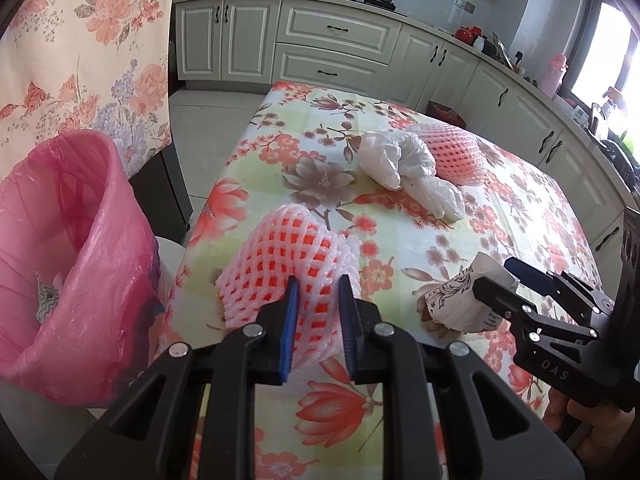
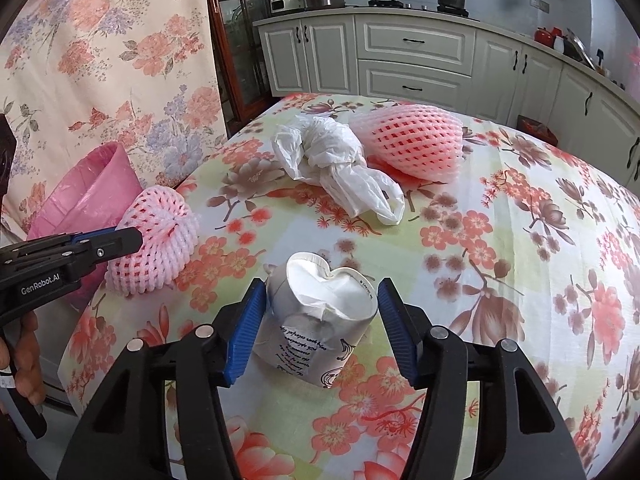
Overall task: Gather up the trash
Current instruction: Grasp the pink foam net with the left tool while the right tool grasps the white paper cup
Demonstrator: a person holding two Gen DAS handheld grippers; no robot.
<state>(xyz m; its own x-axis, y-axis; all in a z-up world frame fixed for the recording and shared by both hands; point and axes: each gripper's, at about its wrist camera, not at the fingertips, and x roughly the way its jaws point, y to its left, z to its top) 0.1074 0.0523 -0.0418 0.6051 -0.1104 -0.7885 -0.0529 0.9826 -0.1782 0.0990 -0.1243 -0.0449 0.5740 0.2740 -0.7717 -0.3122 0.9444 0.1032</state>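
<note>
A pink-white foam fruit net (image 1: 280,252) lies at the left edge of the flowered table (image 1: 400,236), and my left gripper (image 1: 319,280) is shut on its near end, squeezing the mesh between the blue pads. From the right wrist view, this net (image 2: 160,232) shows beside the left gripper (image 2: 134,238). A crumpled white paper cup (image 2: 316,332) with dark print lies on its side on the cloth. My right gripper (image 2: 322,284) is shut on the cup, one pad against each side. The cup (image 1: 452,300) and right gripper (image 1: 494,274) also appear at the right of the left wrist view.
A bin lined with a pink bag (image 1: 72,240) stands left of the table, below its edge. Farther back on the cloth lie a crumpled white plastic bag (image 2: 332,160) and a second foam net (image 2: 412,144). Kitchen cabinets run behind; a flowered curtain hangs at the left.
</note>
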